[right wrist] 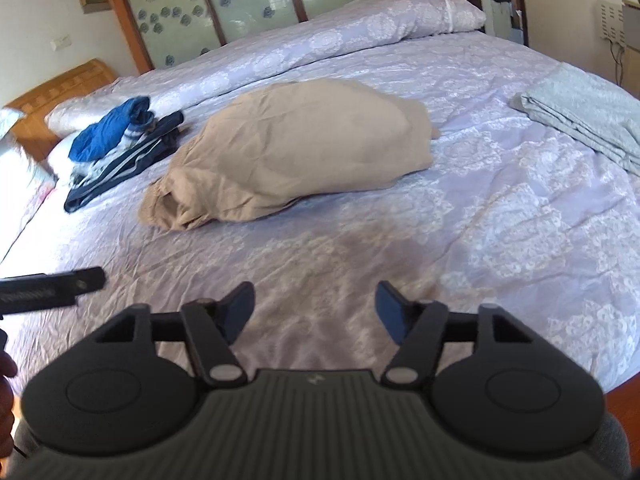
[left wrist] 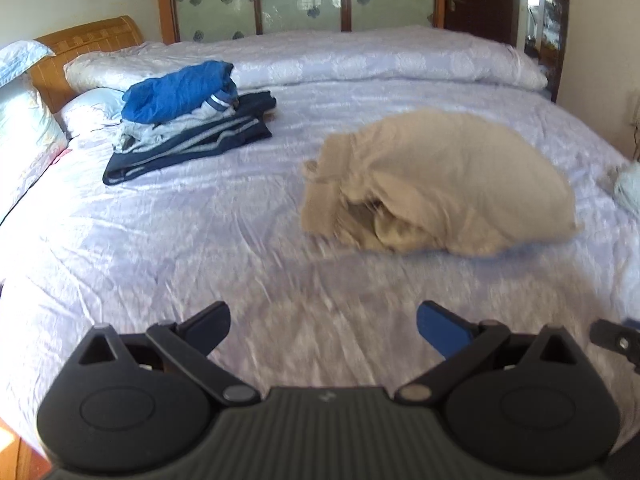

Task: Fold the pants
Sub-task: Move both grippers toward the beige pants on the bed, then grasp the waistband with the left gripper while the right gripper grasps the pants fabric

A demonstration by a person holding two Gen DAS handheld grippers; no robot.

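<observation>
Bedroom, lavender patterned bedspread (right wrist: pixel 500 208) filling both views. Nearest me, my left gripper (left wrist: pixel 323 326) and right gripper (right wrist: pixel 315 308) hover over bare cover, jaws spread wide, holding nothing. Beyond them the beige pants (right wrist: pixel 296 148) lie mid-bed in a rumpled mound, well apart from either claw. Farther left, a stack of folded clothes (left wrist: pixel 188 128); grey fabric (right wrist: pixel 580 116) far right. Risk: I can't see the hems, so I could pinch several layers and drag the mound.
</observation>
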